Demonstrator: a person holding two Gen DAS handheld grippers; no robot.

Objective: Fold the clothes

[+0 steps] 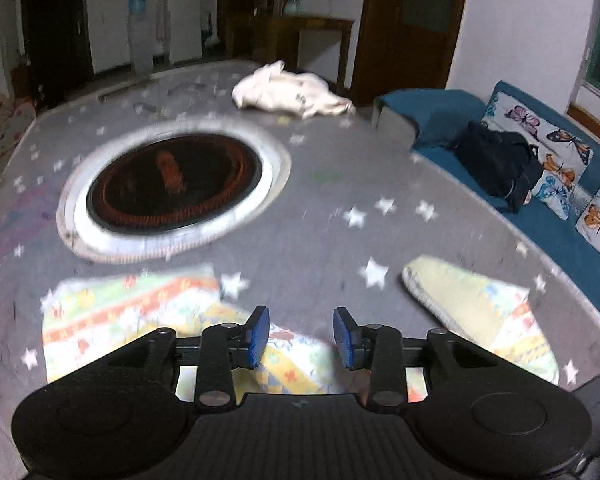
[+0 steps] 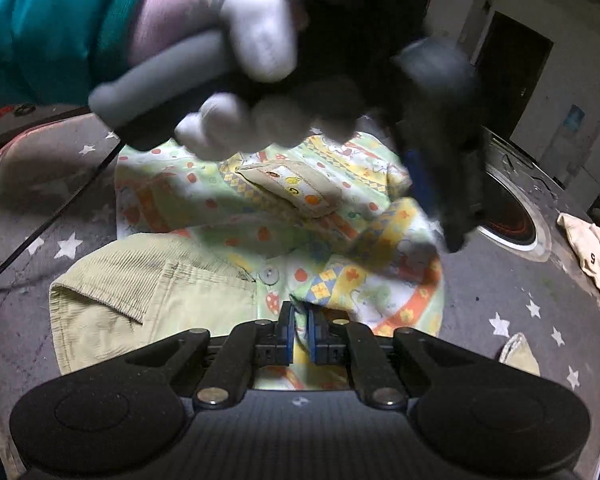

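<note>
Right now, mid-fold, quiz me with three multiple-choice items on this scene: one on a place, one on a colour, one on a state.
1. Where does the crumpled white garment lie?
A. on the far edge of the table
B. on the sofa
C. under the left gripper

2. What colour is the sofa?
A. red
B. blue
C. white

3. How does the right gripper stand?
A. wide open over bare table
B. shut on nothing
C. shut on the patterned garment

Key: 1 A, it sits beyond the round burner on the star-print table. 2 B, the left wrist view shows blue cushions. 3 C, printed cloth is pinched between its blue pads, while the left gripper stands open.
</note>
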